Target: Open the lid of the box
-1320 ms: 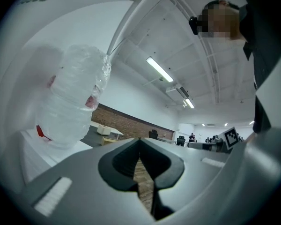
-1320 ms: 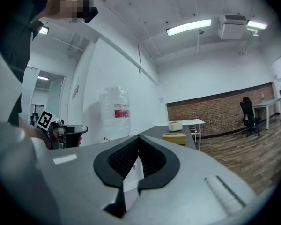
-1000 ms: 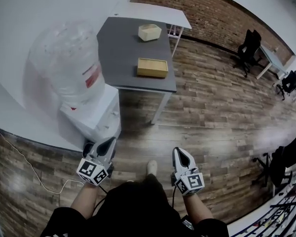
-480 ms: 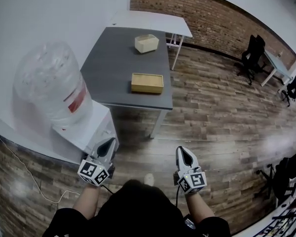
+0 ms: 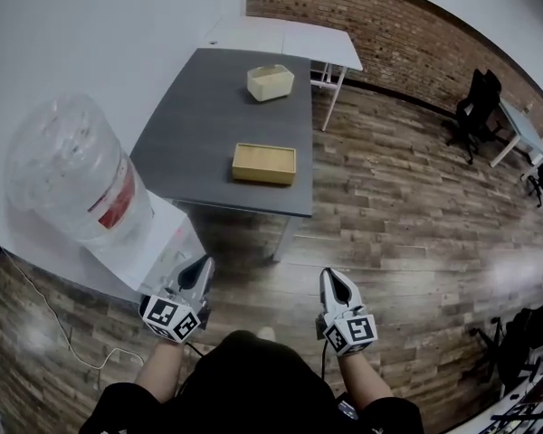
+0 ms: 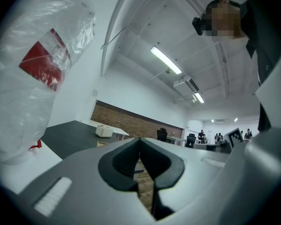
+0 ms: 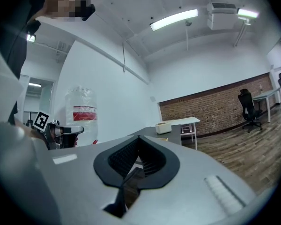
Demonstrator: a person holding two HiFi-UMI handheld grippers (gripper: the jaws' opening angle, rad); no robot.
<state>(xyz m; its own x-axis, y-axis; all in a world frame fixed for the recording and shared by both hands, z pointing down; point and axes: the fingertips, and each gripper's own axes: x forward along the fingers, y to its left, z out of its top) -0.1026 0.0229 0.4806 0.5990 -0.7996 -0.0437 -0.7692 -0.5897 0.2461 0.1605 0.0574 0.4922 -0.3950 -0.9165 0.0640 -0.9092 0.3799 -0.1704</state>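
A flat tan wooden box (image 5: 264, 164) lies near the front edge of the dark grey table (image 5: 199, 134), its lid down. A cream box (image 5: 271, 82) stands further back on the same table. My left gripper (image 5: 202, 269) and right gripper (image 5: 331, 281) are held low in front of my body, well short of the table, both shut and empty. In the left gripper view the shut left gripper (image 6: 140, 139) points toward the table (image 6: 70, 135) and the cream box (image 6: 104, 131). In the right gripper view the right gripper (image 7: 138, 137) is shut too, with the cream box (image 7: 163, 128) beyond.
A water dispenser (image 5: 167, 242) with a large clear bottle (image 5: 68, 179) stands just left of my left gripper against the white wall. A white table (image 5: 285, 39) adjoins the grey one at the back. Office chairs (image 5: 478, 107) stand far right. A cable (image 5: 54, 324) lies on the wood floor.
I have walked toward the table: the table and wooden box sit lower in the head view, and the dispenser has slid left. Both grippers stay shut and empty.
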